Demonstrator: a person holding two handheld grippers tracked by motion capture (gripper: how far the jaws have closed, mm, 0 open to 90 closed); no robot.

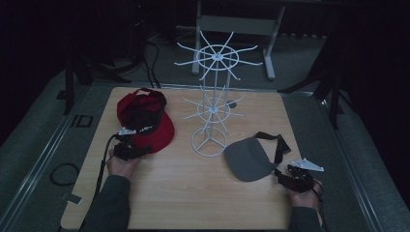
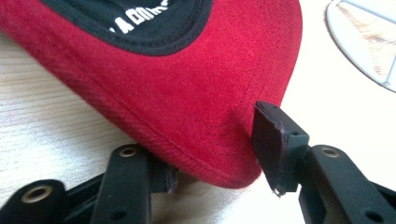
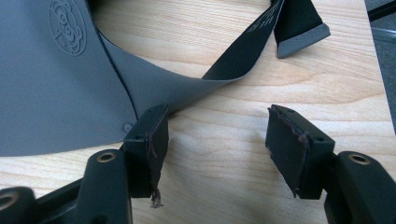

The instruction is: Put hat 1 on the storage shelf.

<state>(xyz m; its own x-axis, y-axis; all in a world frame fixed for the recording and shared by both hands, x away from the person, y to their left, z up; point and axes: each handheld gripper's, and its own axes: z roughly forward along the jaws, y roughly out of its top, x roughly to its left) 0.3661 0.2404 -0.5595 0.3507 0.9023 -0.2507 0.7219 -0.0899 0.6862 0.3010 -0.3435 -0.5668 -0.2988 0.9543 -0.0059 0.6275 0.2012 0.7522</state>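
Red fabric cap with black lining (image 1: 145, 118) upside down at table's left rear, brim (image 2: 187, 116) toward left gripper (image 2: 219, 179). Jaws half-wide, straddling brim edge; right pad touching or nearly so, left pad tucked under, so probably not clamped yet. Light thing, floppy crown, stiffer brim: brim best spot to pinch, cloth not slippery. Grey visor with black strap (image 1: 251, 157) front right beside white wire hat stand (image 1: 212, 96). Right gripper (image 3: 217, 154) wide, nothing between pads, one jaw at visor's corner. Cap's far side dim, crown shape hard to read
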